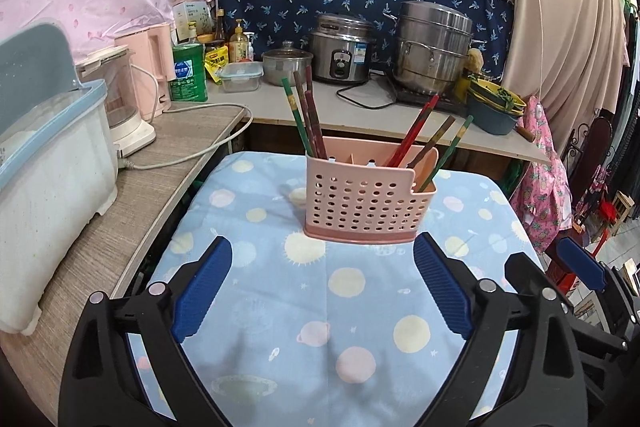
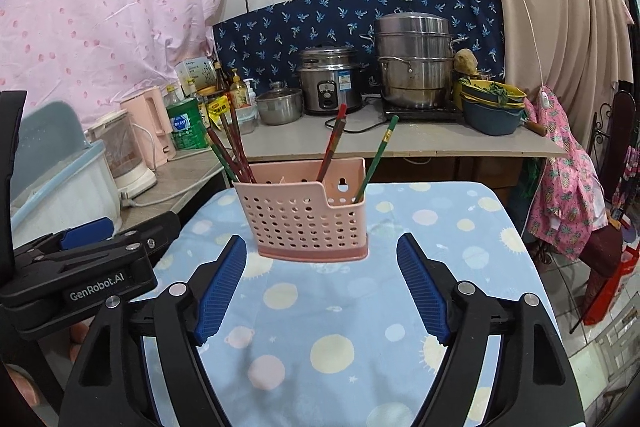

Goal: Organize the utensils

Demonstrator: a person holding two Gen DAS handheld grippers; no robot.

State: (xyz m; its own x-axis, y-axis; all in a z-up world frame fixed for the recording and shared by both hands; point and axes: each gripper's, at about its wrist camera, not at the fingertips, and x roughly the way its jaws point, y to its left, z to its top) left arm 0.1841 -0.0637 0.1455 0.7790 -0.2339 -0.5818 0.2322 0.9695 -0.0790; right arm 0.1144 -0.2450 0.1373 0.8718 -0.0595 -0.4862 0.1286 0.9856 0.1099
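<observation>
Chopsticks (image 2: 230, 151) in pink holder (image 2: 304, 215)

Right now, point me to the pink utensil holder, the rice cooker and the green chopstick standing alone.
Pink utensil holder (image 1: 362, 205): left wrist view, perforated front wall.
Rice cooker (image 1: 342, 51): left wrist view, steel body above the control panel.
Green chopstick (image 2: 378, 157): right wrist view, mid-shaft.
</observation>
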